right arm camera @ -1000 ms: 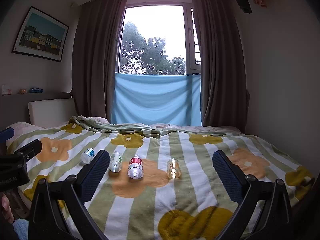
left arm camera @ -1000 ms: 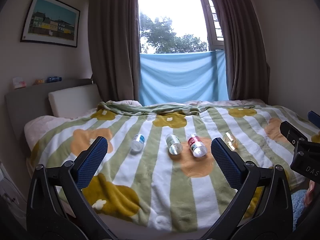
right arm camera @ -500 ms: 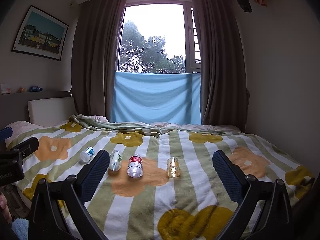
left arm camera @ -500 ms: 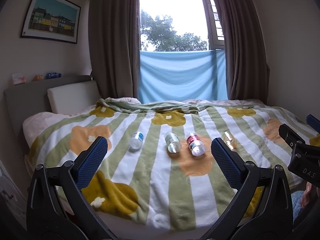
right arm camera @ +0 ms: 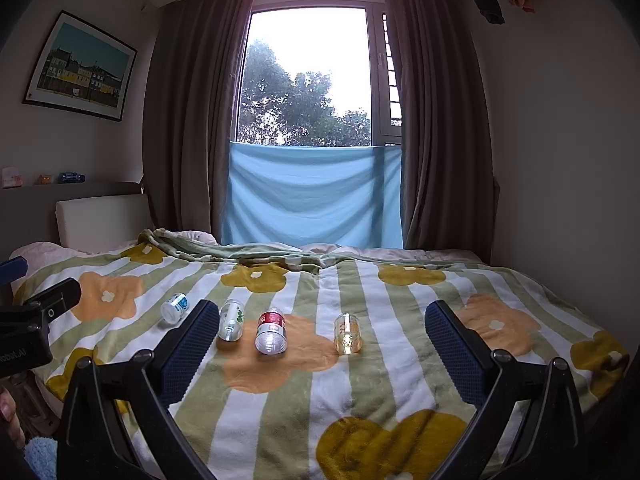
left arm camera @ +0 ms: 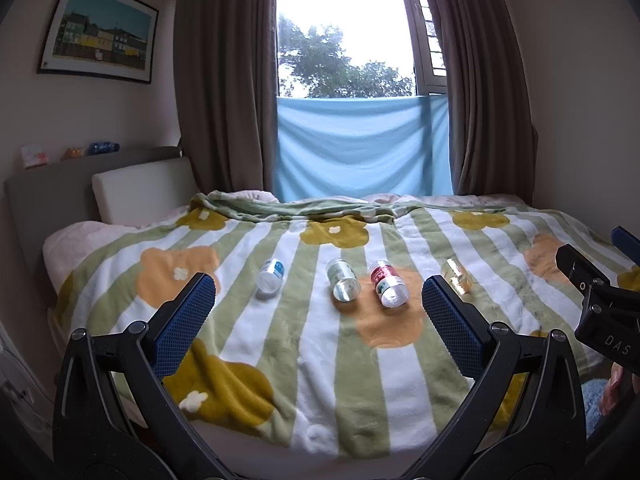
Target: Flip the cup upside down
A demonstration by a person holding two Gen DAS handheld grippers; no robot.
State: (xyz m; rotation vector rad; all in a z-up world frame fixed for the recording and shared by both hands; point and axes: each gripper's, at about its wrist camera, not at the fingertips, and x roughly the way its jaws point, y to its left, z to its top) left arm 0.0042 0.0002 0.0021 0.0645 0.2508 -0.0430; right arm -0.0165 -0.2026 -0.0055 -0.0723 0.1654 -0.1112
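Cups, four in row, lie on sides on striped floral blanket (left arm camera: 304, 344) at mid-bed: blue-label cup (left arm camera: 271, 275), green-label cup (left arm camera: 342, 285), red-label cup (left arm camera: 388, 288), clear amber cup (right arm camera: 348, 334). Left gripper (left arm camera: 318, 316): jaws wide apart, empty, short of cups. Right gripper (right arm camera: 320, 344): jaws wide apart, empty, touching nothing.

bed (left arm camera: 168, 256) striped floral blanket | window (right arm camera: 308, 80) daylit, brown curtains | framed picture (left arm camera: 100, 32)

cups (right arm camera: 271, 331): 4 | blanket (right arm camera: 360, 380): 1 | framed picture (right arm camera: 80, 68): 1 | curtains (right arm camera: 188, 128): 2
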